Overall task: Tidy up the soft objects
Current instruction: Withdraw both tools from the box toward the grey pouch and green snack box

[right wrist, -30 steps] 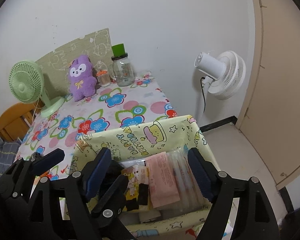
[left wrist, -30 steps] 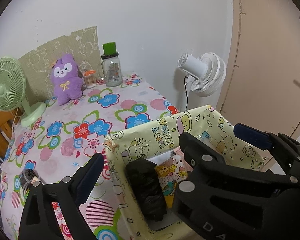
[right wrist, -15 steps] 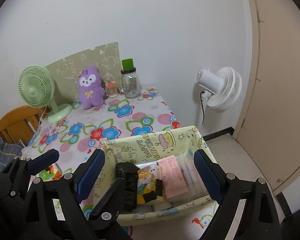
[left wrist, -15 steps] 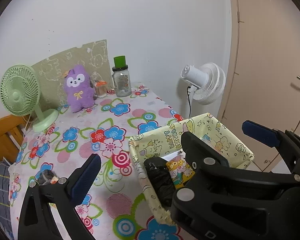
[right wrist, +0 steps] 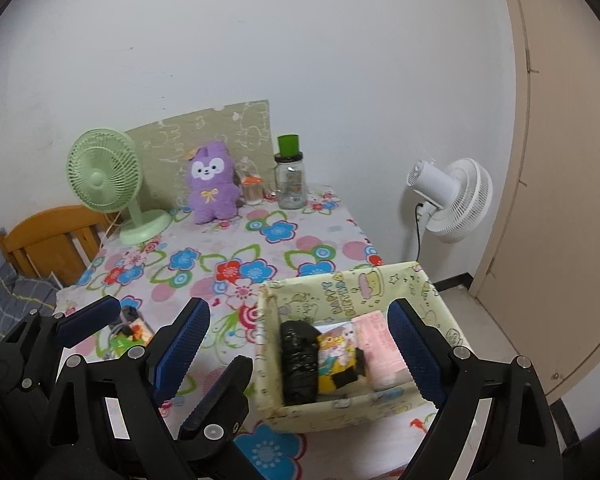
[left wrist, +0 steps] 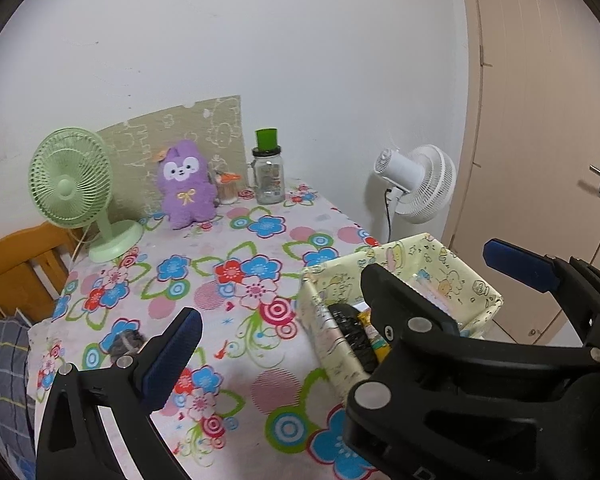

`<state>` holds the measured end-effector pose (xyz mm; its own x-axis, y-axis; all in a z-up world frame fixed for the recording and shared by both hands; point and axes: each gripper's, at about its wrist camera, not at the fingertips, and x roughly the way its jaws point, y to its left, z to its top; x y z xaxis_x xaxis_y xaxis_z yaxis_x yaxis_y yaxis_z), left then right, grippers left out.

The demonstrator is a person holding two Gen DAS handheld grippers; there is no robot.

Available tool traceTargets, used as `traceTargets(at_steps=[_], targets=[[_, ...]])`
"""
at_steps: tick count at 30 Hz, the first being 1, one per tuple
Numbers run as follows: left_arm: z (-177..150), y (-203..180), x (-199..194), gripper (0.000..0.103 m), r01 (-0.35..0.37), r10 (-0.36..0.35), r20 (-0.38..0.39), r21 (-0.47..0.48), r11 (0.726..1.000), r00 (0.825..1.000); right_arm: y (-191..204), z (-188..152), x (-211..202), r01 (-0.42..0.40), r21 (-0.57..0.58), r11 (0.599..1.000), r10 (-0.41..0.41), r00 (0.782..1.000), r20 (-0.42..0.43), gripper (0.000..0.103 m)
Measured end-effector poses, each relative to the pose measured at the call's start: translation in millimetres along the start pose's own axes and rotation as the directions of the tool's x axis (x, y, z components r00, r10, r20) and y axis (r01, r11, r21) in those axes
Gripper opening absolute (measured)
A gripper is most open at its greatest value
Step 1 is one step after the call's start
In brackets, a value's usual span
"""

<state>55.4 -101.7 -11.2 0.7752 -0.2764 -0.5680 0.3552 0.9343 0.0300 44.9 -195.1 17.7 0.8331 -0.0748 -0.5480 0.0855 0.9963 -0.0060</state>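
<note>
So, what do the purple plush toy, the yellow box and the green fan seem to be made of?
The purple plush toy looks like soft fleecy fabric with a matte, fuzzy pile. The yellow box appears to be thin board or fabric under a slightly glossy printed covering; its walls bow a little. The green fan seems to be moulded plastic with a smooth, satin finish.

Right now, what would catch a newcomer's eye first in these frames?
Probably the loud flower-print tablecloth covering the table. Next the purple plush toy upright at the far edge against the wall, between a green desk fan and a clear jar. Near the front right corner stands a pale yellow fabric box with a black bundle and packets inside; both tongs, left and right, hang open and empty.
</note>
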Motion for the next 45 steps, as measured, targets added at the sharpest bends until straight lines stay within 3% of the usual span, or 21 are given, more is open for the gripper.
traceTargets(at_steps=[23,45], targets=[[-28.9,84.6,-31.2,0.103,-0.078,0.080,0.022,-0.056,0.995,0.997,91.5,-13.4,-6.8,-0.088,-0.061,0.994,0.090,0.996,0.016,0.093],[-72.3,165.4,9.2,0.103,-0.141,0.131,-0.082,-0.127,0.982,0.988,172.9,-44.6,61.7,-0.179,-0.121,0.976,0.169,0.981,-0.091,0.093]])
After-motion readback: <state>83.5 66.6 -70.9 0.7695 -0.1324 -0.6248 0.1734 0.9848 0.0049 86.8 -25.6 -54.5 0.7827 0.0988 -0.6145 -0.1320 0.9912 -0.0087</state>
